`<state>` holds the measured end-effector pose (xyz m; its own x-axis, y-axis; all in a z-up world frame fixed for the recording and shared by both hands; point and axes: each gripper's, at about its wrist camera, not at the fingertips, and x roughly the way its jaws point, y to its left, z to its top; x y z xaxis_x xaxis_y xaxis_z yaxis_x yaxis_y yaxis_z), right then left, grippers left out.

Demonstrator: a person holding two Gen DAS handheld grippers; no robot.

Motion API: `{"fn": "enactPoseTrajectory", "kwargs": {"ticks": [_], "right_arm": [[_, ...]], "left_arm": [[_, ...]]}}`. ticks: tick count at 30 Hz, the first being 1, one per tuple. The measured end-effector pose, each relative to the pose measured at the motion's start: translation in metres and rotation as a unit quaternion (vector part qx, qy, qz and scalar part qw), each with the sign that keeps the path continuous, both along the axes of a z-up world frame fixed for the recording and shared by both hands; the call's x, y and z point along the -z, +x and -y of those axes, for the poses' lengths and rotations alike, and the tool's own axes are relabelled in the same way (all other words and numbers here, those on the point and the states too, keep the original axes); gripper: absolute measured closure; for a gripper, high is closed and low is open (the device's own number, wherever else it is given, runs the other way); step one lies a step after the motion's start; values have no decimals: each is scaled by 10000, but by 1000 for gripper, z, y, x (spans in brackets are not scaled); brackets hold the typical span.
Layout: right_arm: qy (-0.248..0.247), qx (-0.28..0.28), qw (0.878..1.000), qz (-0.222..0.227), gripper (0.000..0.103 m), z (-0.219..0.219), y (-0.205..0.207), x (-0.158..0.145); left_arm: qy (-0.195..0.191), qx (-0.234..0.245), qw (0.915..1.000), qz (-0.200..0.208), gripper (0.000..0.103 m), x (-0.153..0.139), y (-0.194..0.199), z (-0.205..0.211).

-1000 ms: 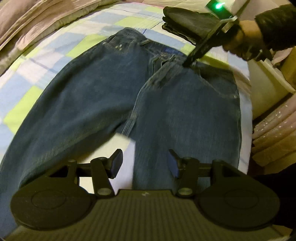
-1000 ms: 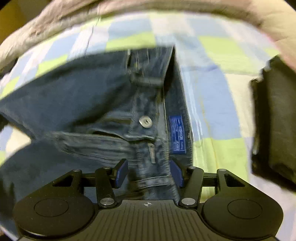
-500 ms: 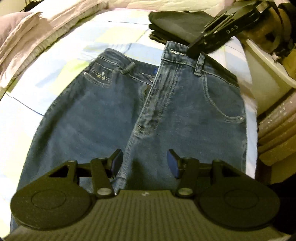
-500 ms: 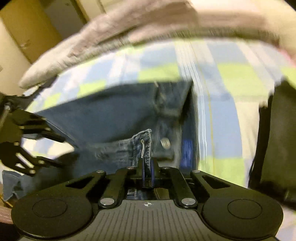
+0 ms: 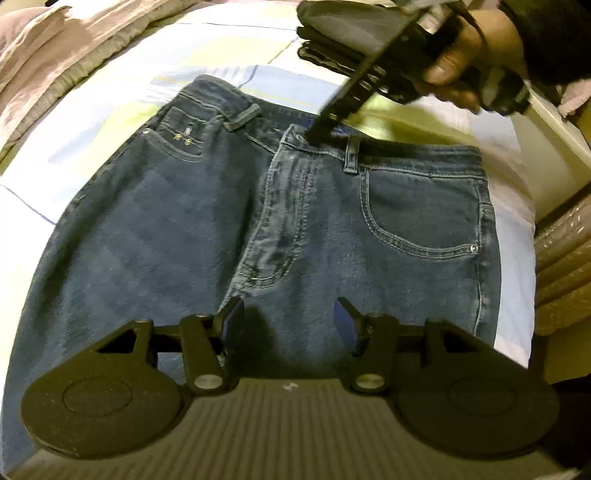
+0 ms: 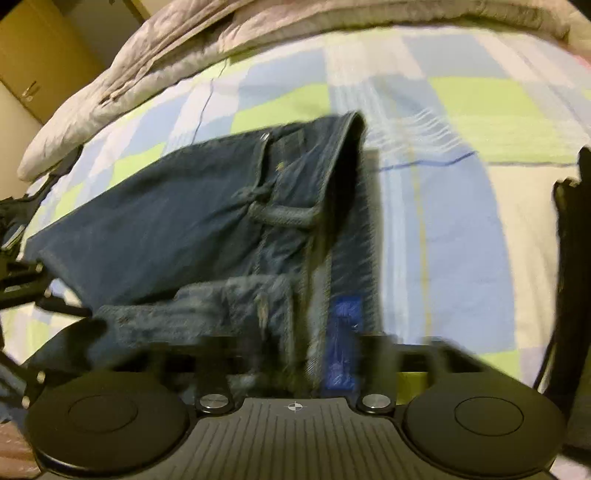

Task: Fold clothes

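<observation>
Dark blue jeans (image 5: 332, 229) lie flat on the checked bed sheet (image 5: 110, 122), waistband at the far end. My left gripper (image 5: 288, 317) hovers open over the crotch area with nothing between its fingers. A hand (image 5: 454, 55) holds my right gripper (image 5: 321, 129), whose tips rest at the middle of the waistband. In the blurred right wrist view my right gripper (image 6: 295, 354) has its jaws opening; the waistband and blue label of the jeans (image 6: 166, 221) lie between the spread fingers without being pinched. The left gripper (image 6: 22, 280) shows at the left edge there.
A stack of folded dark clothes (image 5: 343, 33) sits on the sheet beyond the waistband, also at the right edge (image 6: 576, 258). A pinkish quilt (image 5: 55, 55) is bunched along the far side of the bed. White furniture (image 5: 554, 122) and quilted fabric (image 5: 565, 266) border the right.
My right gripper shut on the fly-side waistband, pulled it across, and has now spread its fingers again. The left gripper moved up the legs toward the waist.
</observation>
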<state>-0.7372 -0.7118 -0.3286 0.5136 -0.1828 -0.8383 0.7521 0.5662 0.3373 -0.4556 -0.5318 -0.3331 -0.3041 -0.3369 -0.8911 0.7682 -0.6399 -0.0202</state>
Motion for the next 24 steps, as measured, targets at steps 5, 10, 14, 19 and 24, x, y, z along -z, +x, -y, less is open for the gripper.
{"fn": "enactPoseTrajectory", "kwargs": {"ticks": [5,10,14,19,24], "right_arm": [[232,-315,9981,467,40,20,8,18],[290,-651,9953,660,51,26,18,37],[471,-383,9967,529,101,34,5,23],[-3,-235,9990,386,103,40,-28,-24],[73,-339,9994,-82,102,39,-26,-2]], "left_arm": [[-15,-37,10000,23,54,9,-2,6],[-3,24,9999,104,54,16,-3,12],[-23,148,9998,144,54,18,-11,19],[-146,363,9992,4,52,17,-40,37],[-69,371,9993,53,51,27,-51,49]]}}
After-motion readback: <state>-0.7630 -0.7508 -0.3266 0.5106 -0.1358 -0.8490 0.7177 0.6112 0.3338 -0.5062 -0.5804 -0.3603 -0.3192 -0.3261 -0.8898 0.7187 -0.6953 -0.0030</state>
